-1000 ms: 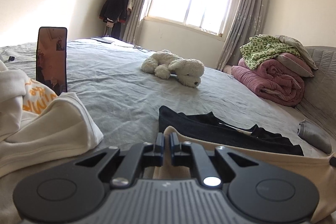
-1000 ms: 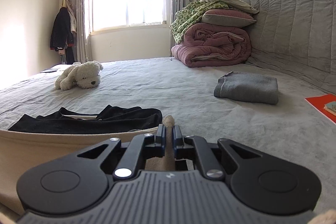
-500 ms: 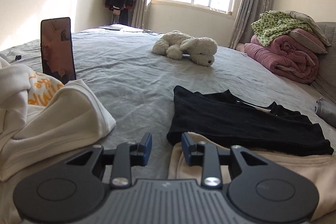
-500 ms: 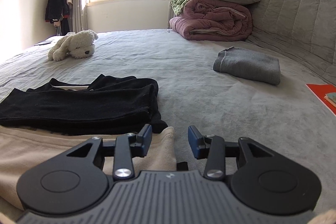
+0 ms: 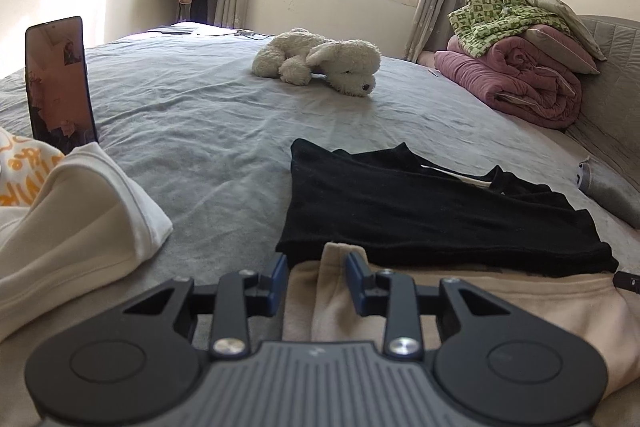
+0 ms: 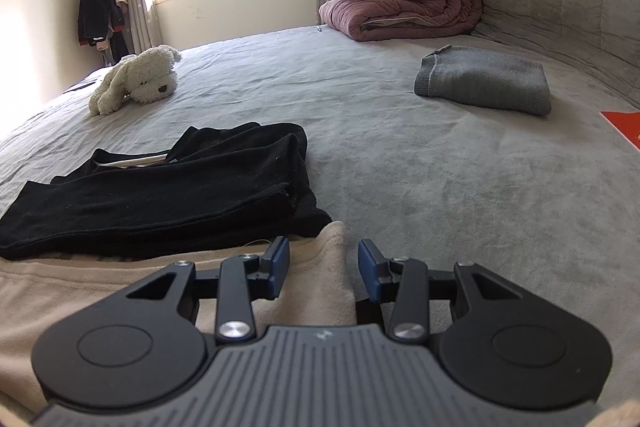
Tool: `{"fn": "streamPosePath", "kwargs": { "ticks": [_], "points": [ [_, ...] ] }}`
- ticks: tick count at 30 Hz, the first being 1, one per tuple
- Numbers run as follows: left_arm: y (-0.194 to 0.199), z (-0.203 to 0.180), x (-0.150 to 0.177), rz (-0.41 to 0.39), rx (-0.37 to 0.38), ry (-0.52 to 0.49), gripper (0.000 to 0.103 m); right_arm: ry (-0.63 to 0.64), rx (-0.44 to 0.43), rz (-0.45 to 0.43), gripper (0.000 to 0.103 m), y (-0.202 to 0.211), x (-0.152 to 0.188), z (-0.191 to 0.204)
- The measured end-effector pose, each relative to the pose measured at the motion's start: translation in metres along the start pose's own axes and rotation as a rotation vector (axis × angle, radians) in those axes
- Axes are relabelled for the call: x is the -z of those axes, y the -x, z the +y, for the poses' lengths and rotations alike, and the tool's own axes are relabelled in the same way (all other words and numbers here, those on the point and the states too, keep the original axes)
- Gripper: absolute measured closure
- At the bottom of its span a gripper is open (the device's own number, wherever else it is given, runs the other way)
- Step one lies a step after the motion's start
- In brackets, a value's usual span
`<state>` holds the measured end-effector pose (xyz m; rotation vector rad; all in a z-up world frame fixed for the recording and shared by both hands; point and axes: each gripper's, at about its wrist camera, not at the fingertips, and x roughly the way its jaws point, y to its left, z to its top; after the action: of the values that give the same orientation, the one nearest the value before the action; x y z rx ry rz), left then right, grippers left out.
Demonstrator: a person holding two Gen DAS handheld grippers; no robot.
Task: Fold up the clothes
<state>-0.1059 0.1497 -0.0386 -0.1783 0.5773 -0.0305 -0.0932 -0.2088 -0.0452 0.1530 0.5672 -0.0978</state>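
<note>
- L claw (image 5: 316, 277): jaws apart w/ a raised corner of the beige garment (image 5: 500, 303) standing between them, not pinched.
- R claw (image 6: 323, 267): jaws wide, the beige garment's other corner (image 6: 328, 267) lying between them, loose.
- Beige garment is spread flat on the bed (image 5: 200, 123) under both claws; its far edge touches the folded black garment (image 5: 420, 211) just ahead.
- Step, my guess: fits either corners just set down after a fold, or about to be gripped for one; can't tell which.
- L of L claw: cream garments (image 5: 80, 207), unfolded heap.
- Far ahead-right of R claw: folded grey garment (image 6: 484, 79).
</note>
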Motion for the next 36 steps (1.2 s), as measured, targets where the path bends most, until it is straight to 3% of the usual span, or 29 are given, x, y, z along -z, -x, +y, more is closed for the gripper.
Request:
{"fn": "streamPosePath", "kwargs": {
  "ticks": [13, 17, 18, 19, 21, 27, 29, 34, 36],
  "points": [
    [-0.007, 0.02, -0.004, 0.065, 0.137, 0.158, 0.076, -0.016, -0.022, -0.005, 0.061, 0.006, -0.002, -0.003],
    [-0.011, 0.024, -0.002, 0.073, 0.169, 0.203, 0.076, -0.02, -0.021, 0.007, 0.07, 0.002, -0.004, -0.003],
    [-0.011, 0.024, -0.002, 0.071, 0.168, 0.209, 0.077, -0.023, -0.018, 0.009, 0.078, 0.001, -0.004, -0.003],
    [-0.01, 0.024, -0.002, 0.066, 0.165, 0.209, 0.09, -0.023, -0.011, 0.005, 0.087, 0.002, -0.003, -0.003],
    [-0.006, 0.023, -0.001, 0.044, 0.151, 0.208, 0.095, -0.022, 0.004, -0.008, 0.094, 0.004, -0.002, -0.002],
    [0.02, 0.017, 0.005, -0.099, 0.102, 0.18, 0.096, 0.061, 0.054, -0.177, 0.095, 0.031, 0.004, 0.01],
    [0.026, 0.015, 0.006, -0.139, 0.077, 0.163, 0.096, 0.087, 0.055, -0.171, 0.095, 0.026, 0.003, 0.013],
    [0.008, 0.016, 0.008, -0.082, -0.017, 0.133, 0.095, 0.153, 0.058, -0.157, 0.095, 0.014, 0.0, 0.021],
    [-0.001, 0.016, 0.01, -0.036, -0.046, 0.125, 0.088, 0.163, 0.064, -0.115, 0.093, 0.002, 0.0, 0.022]
  ]
}}
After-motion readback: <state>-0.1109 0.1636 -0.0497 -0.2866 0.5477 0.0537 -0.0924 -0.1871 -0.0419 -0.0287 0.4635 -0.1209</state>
